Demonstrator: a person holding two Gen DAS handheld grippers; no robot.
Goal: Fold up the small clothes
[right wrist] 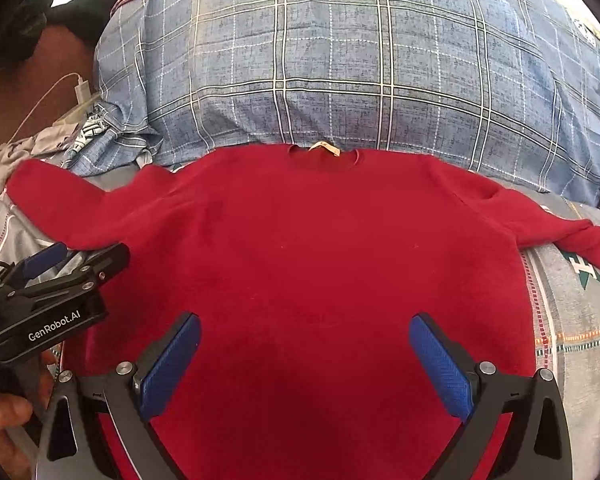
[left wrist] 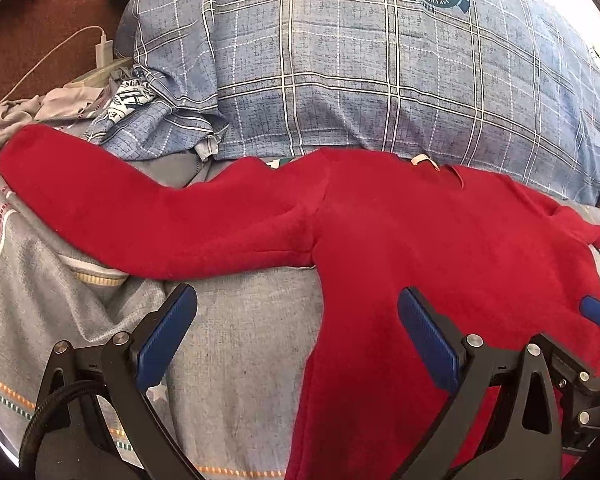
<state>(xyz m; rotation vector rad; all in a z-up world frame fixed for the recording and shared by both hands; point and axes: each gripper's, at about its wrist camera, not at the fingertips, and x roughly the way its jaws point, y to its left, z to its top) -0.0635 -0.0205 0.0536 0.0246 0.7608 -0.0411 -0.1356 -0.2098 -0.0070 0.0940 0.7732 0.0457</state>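
A small red sweater [right wrist: 320, 248] lies flat on the grey bedsheet [left wrist: 236, 340], neck away from me with a tan label [right wrist: 325, 147], both sleeves spread sideways. In the left wrist view the sweater [left wrist: 420, 248] fills the right half, its left sleeve [left wrist: 120, 216] stretching far left. My left gripper [left wrist: 296, 312] is open and empty over the sweater's left side edge, below the armpit. My right gripper [right wrist: 305, 336] is open and empty above the sweater's lower middle. The left gripper also shows in the right wrist view [right wrist: 56, 264], at the sweater's left edge.
A bulky blue plaid duvet [right wrist: 360, 72] with a green round emblem lies right behind the sweater. Crumpled grey and plaid cloth [left wrist: 112, 112] sits at the far left. A white charger and cable [left wrist: 102, 50] lie beyond it. The sheet's patterned edge [right wrist: 580, 320] runs at the right.
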